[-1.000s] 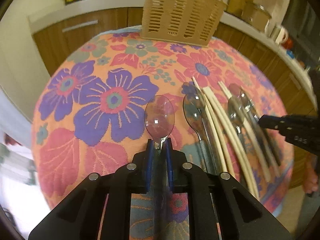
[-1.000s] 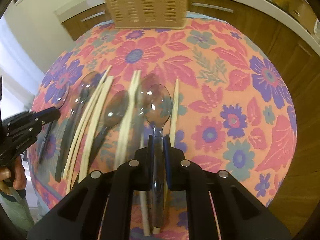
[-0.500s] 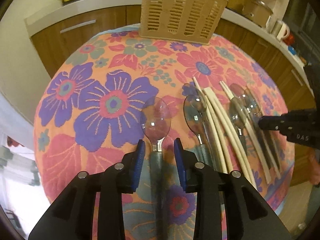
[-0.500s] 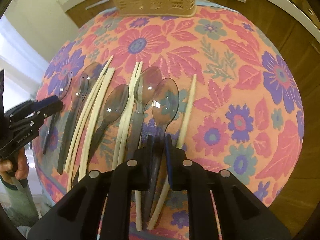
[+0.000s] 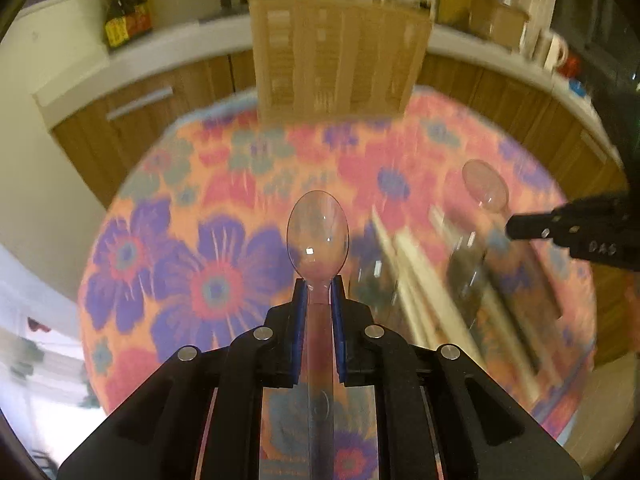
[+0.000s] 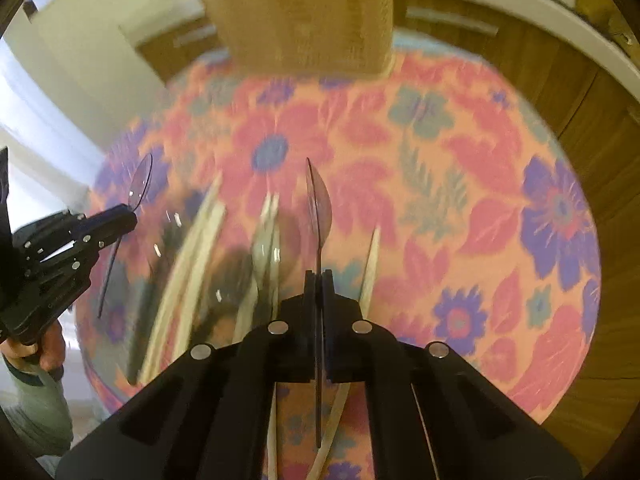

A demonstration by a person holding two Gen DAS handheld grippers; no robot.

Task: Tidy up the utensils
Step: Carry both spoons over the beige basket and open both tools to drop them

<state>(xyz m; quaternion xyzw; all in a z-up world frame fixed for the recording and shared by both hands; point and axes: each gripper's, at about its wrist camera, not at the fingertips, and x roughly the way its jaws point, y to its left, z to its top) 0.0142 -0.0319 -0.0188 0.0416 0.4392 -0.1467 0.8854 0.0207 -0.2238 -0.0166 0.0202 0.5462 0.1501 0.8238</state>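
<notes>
Left wrist view: left claw (image 5: 318, 286) has just been closing and its blue pads (image 5: 299, 308) now pinch the neck of a clear plastic spoon (image 5: 318, 232). The spoon's bowl faces the camera, pointing away from the claw, and is lifted off the bench. Below it is the round bench with floral cloth in orange, pink and purple (image 5: 168, 240). A tan slatted plastic basket (image 5: 340, 52) stands at the far edge of the bench, straight ahead. To the right on the cloth lie pale cream chopsticks (image 5: 416, 264) and more clear spoons, blurred; count not readable. The right claw (image 5: 516, 229) enters from the right edge, pressed together on a second clear spoon (image 5: 484, 186), which is raised above the bench.

Right wrist view: right claw (image 6: 319, 278) is pressed together on the handle of that second clear spoon (image 6: 319, 204), seen edge-on, bowl away from the claw, clear of the cloth (image 6: 460, 200). One cream chopstick (image 6: 370, 260) lies just right of the claw. To the left is the blurred row of chopsticks (image 6: 192, 248) and spoons on the bench. The left claw (image 6: 130, 216) is at the left edge, holding its spoon (image 6: 141, 184) aloft; a hand (image 6: 36, 350) grips its handle. The basket (image 6: 304, 12) is at the top centre, on the far side of the bench.
</notes>
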